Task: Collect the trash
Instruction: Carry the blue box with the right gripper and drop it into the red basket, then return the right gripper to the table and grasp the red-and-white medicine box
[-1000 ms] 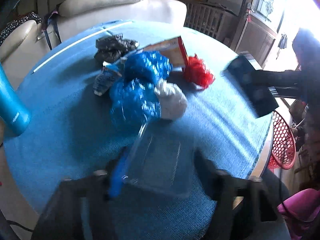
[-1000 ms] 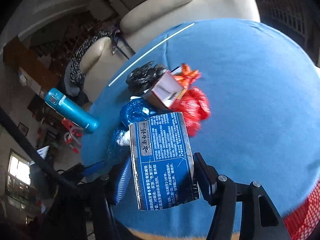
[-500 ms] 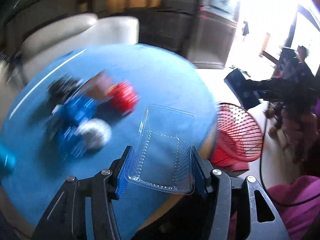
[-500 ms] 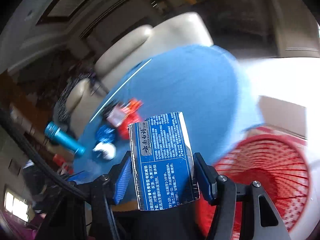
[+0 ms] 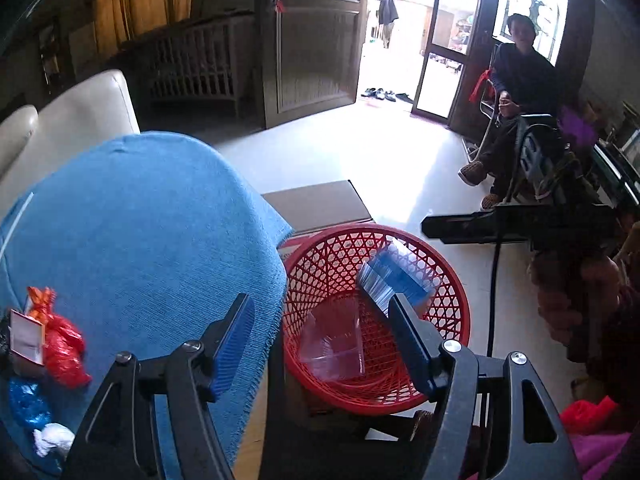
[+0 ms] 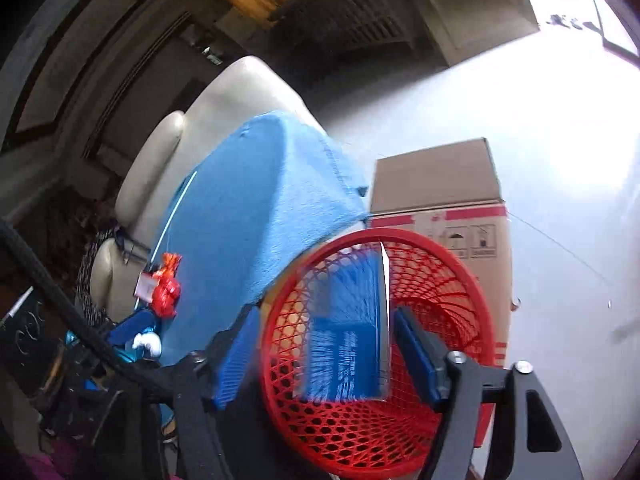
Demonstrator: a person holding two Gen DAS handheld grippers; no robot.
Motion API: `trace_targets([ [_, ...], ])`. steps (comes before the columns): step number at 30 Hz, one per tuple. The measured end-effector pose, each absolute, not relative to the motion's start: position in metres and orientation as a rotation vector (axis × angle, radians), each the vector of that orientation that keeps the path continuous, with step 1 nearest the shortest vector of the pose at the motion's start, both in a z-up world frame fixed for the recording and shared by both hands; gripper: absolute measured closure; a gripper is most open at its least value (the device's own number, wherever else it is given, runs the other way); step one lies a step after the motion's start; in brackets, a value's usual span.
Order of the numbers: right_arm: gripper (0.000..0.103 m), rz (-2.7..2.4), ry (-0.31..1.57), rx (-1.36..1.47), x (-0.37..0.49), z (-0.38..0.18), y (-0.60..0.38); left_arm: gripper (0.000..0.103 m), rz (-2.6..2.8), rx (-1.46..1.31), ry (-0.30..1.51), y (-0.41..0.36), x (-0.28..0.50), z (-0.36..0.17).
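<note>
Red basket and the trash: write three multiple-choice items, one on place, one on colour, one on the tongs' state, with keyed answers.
1. Where is the clear plastic tray?
A. on the table
B. inside the red basket
C. on the cardboard box

2. What colour is the tablecloth?
A. blue
B. green
C. white

3. How do the left tongs stand?
A. shut on the tray
B. shut on nothing
C. open

Answers: 1 B, the tray lies within the basket's mesh wall. 2 A, blue cloth covers the table. 3 C, the pads stand wide apart with nothing between them.
</note>
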State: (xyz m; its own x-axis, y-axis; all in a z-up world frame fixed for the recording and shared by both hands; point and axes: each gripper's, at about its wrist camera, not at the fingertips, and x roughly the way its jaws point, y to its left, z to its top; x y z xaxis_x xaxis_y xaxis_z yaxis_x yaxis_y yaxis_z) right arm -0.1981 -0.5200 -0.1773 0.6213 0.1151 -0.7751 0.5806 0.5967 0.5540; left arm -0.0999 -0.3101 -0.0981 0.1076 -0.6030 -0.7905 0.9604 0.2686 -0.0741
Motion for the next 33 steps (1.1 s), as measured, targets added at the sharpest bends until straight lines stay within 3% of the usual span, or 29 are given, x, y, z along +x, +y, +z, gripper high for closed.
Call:
trace_targets([
  [6, 0.028, -0.433, 0.837, 0.937, -0.207, -0.19, -0.553, 0.033, -1.127, 0.491, 0.809, -0.277, -0.07, -0.085],
  [13, 0.028, -0.534, 0.802, 1.133, -0.186, -0.246, -0.602, 0.033, -0.867, 0.43, 0.753, -0.196, -0.031, -0.067],
  [23, 0.028, -0.492, 0.918, 1.22, -0.163, -0.275, -0.58, 0.032, -0.732, 0.335, 0.715, -0.149, 0.001, -0.057],
  [27, 0.028, -0.606, 0.83, 1.145, -0.185, -0.243, -0.591, 0.032, -0.733, 0.323, 0.722, -0.141, 0.007, -0.059],
  [33, 0.028, -0.811, 0.621, 0.76, -0.221, -0.116, -0.593, 0.028, -0.684, 0.277, 0.707, -0.127, 0.014, -0.053],
])
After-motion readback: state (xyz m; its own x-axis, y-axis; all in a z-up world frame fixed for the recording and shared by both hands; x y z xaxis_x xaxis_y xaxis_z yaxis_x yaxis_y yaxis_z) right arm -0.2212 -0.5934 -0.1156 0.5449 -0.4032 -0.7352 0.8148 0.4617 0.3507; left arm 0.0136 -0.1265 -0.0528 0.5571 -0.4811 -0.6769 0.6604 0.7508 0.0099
